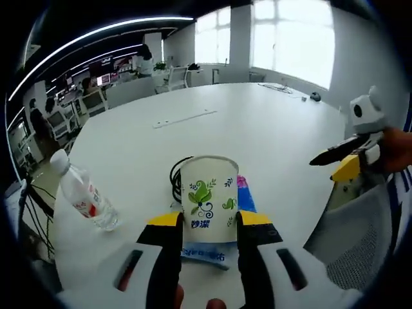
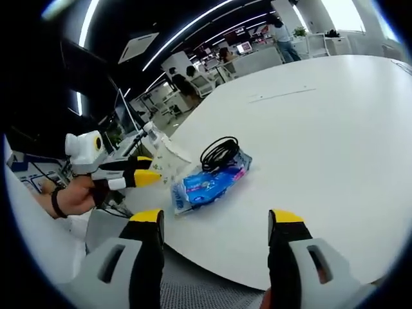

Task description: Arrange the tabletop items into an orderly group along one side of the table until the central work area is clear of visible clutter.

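My left gripper [image 1: 206, 225] has its jaws closed on the white paper cup with green leaf print [image 1: 209, 201], upright just above the blue plastic snack packet [image 1: 245, 194] near the edge of the round white bench [image 1: 257, 129]; below the leaves I can read "妙潔". My right gripper [image 2: 215, 225] hangs with jaws wide apart and empty, the packet [image 2: 209, 183] straight ahead, its long axis slanting away, the coiled black cable [image 2: 219, 151] on its far end. The clear water bottle with a red label [image 1: 84, 196] lies left of the cup
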`<state>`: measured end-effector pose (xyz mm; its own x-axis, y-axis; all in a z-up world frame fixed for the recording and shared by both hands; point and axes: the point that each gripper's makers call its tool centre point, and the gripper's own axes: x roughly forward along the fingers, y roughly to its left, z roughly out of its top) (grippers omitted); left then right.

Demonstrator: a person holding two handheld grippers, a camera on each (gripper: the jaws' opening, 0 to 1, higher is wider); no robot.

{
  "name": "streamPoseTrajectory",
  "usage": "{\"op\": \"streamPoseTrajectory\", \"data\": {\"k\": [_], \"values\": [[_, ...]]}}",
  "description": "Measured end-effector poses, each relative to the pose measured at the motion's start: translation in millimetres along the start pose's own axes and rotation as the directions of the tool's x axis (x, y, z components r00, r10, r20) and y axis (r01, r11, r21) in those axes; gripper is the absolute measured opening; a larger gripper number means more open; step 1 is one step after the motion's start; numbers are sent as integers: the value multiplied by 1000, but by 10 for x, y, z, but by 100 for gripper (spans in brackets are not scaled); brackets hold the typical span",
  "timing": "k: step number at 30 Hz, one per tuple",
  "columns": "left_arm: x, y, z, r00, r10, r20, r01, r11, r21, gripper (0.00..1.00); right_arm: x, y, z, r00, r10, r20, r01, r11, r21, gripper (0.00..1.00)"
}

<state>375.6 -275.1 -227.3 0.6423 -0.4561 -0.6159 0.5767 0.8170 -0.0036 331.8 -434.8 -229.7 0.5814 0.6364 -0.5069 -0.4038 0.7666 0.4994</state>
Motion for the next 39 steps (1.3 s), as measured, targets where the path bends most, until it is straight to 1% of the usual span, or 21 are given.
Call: {"op": "streamPoseTrajectory", "data": {"k": [2,5,9,12,15,17,19,23,25,27,29,33,36,38,39], "values": [[-7,-71,3,1000,-16,-1,16,1000,18,32,14,30,3,1000,13,3,-13,1000,1,64],[-21,-207,10,999,-50,-4,50,996,79,32,56,114,-25,999,44,-15,-45,999,-19,63],[-28,-342,12,996,-85,-4,85,989,117,32,87,189,-39,997,72,-25,-72,997,-36,61],[-24,-438,26,994,-112,-11,112,980,163,32,99,241,-25,995,97,-19,-97,995,-34,61],[-19,-515,50,991,-134,-13,134,973,190,32,110,313,-20,991,129,-27,-130,990,-50,61],[-19,-586,58,988,-153,-20,153,961,231,32,122,393,-22,986,163,-44,-166,983,-80,61],[-20,-648,47,986,-166,-29,168,952,257,32,132,425,-12,984,174,-49,-177,980,-91,61],[-26,-812,-27,977,-206,-56,213,926,311,32,150,476,55,979,202,-34,-204,975,-91,58],[-34,-867,-44,974,-219,-63,228,917,327,32,160,506,72,975,218,-30,-220,971,-92,55],[-41,-929,-56,970,-234,-72,244,899,363,32,178,558,61,971,236,-41,-239,966,-95,57],[-53,-971,-51,967,-242,-75,251,887,388,32,184,593,33,967,250,-57,-255,962,-100,57],[-60,-1033,-64,964,-252,-87,263,852,452,32,184,653,-21,956,282,-81,-289,953,-95,53],[-69,-1065,-71,959,-268,-88,278,848,450,32,193,670,-67,950,296,-98,-304,948,-90,52],[-82,-1088,-81,958,-272,-92,283,835,471,32,195,703,-95,945,307,-109,-317,944,-91,51],[-88,-1097,-81,957,-276,-92,286,832,475,32,198,719,-110,943,314,-114,-324,942,-89,49]]}}
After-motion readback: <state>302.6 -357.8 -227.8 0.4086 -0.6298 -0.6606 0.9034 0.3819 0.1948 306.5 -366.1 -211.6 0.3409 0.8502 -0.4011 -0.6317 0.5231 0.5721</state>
